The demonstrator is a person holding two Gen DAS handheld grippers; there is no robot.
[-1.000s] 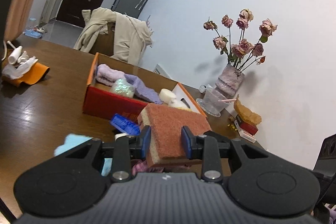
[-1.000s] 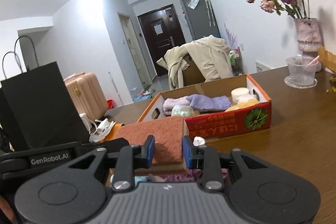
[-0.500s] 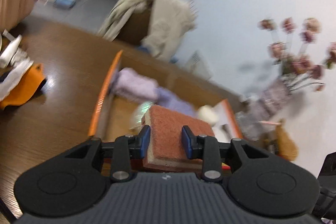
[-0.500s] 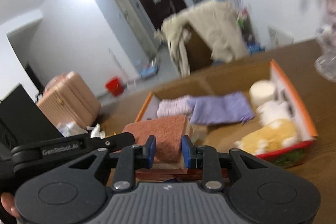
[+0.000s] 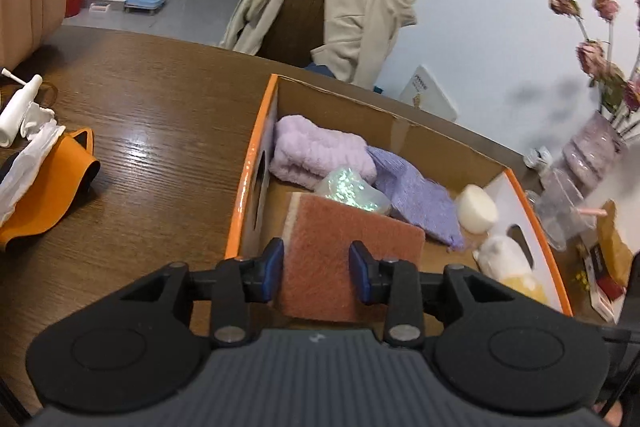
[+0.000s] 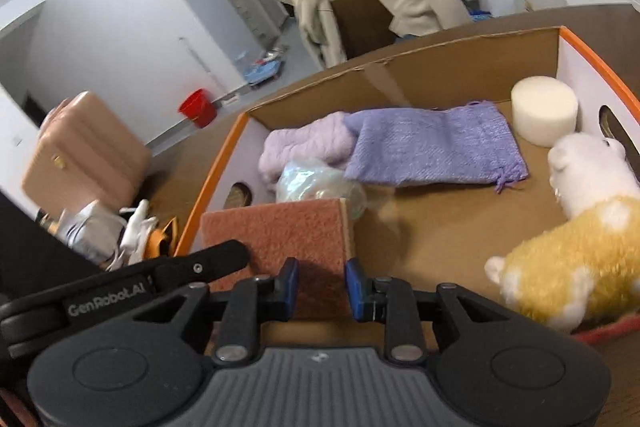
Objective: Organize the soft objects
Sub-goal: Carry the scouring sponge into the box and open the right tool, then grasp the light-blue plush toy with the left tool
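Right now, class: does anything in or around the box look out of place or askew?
Nothing is spilled or damaged. The sponge is held over the box by the left gripper, not yet set down. The purple cloth overlaps the towel, a little untidy.

Orange-rimmed cardboard box (image 5: 256, 163) sits on dark wooden table (image 5: 160, 131). Inside — folded lilac towel (image 5: 316, 151) at far left, knitted purple pouch (image 6: 432, 147) right of it, white foam cylinder (image 6: 544, 115) far right, yellow-and-white plush toy (image 6: 580, 247) nearer — rust-brown sponge pad (image 5: 344, 251) near left.
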